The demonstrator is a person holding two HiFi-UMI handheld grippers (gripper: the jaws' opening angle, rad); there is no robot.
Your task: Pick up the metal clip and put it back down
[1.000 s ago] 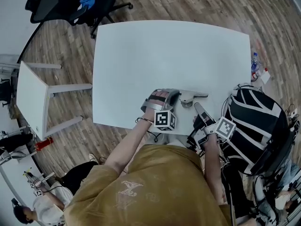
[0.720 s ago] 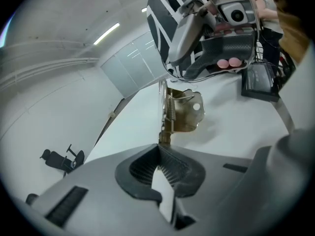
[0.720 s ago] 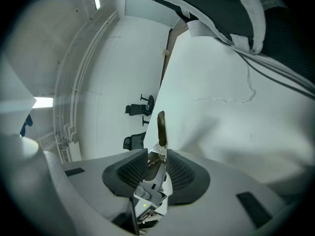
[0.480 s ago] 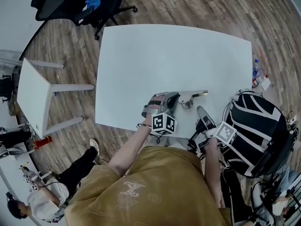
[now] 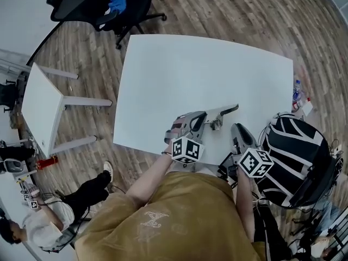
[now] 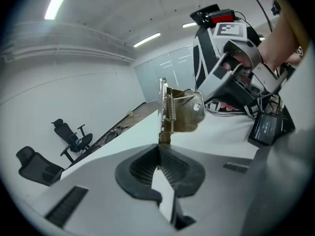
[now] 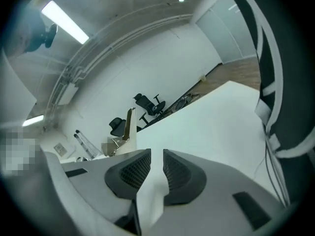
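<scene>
1. While the left gripper [image 6: 161, 150] is clamped tight on the lower tab of the metal clip [image 6: 182, 111], the rest of the clip stands out past its fingertips. It appears to be lifted clear of the white desk [image 5: 179, 69].
2. Seen from the head view, the clip hangs over the desk close to its near edge, toward the near right corner. Its long axis runs from the left gripper's tips out toward the desk's right edge, angled slightly toward the far edge.
3. The right gripper [image 5: 238, 130] is just beside the clip, on the near-edge side, and does not touch it. Its jaws have just been closing and stand a little apart, with nothing between them.
4. The left hand alone carries the clip; the right is near but has no part in the hold.
5. Putting the clip back probably means lowering it straight down: bare desk lies right beneath it, with nothing in the way.
</scene>
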